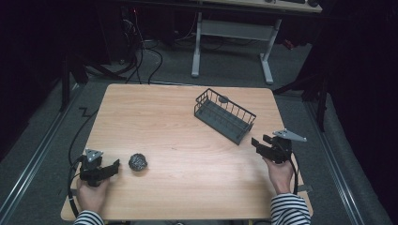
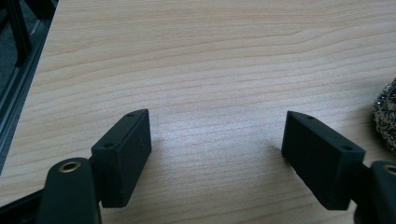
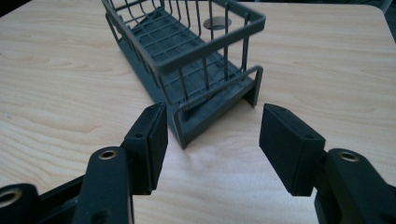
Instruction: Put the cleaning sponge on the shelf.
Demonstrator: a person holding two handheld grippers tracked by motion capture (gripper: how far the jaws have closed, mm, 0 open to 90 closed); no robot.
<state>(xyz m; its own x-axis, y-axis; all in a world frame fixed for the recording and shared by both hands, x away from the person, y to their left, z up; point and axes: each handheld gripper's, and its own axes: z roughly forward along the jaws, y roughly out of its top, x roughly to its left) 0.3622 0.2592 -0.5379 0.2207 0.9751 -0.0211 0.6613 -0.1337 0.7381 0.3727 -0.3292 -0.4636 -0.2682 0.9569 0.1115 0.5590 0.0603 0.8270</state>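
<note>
Here, both tools [image 1: 111,165] [image 1: 257,141] gaping, empty

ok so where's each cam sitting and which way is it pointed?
High view: above the person's side, looking forward and down on the table; both hands and striped sleeves enter at the bottom.
Left gripper view: on the left claw, facing bare tabletop; steel scrubber at its edge.
Right gripper view: on the right claw, facing the wire basket.
Shared: basket, scrubber appear in the high view too.

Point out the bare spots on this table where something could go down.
Widest free patch: the far-left table, between its left edge and the wire basket. Also bare: the near middle, between the steel scourer and right claw. Crowded: the near-left corner around the left claw, and the basket's near end.
</note>
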